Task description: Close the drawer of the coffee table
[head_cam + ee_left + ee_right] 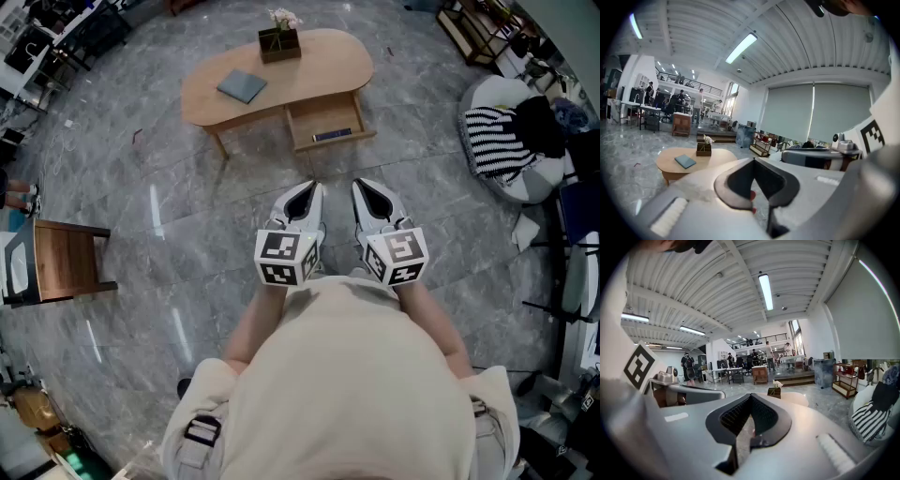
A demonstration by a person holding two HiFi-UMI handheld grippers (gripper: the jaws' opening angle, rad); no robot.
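An oval wooden coffee table (309, 80) stands on the grey floor ahead of me, well beyond both grippers. Its drawer (328, 124) is pulled out toward me, with a dark flat item inside. On the tabletop lie a grey-blue book (242, 85) and a dark box with flowers (279, 42). My left gripper (302, 197) and right gripper (371, 195) are held side by side in front of my body, both shut and empty. In the left gripper view the table (682, 166) shows beyond the closed jaws, and the flower box (774, 391) shows in the right gripper view.
A wooden chair (56, 262) stands at the left. A white beanbag with striped and dark clothes (511, 136) sits at the right, near a shelf (478, 28). Desks and people (670, 101) fill the far hall.
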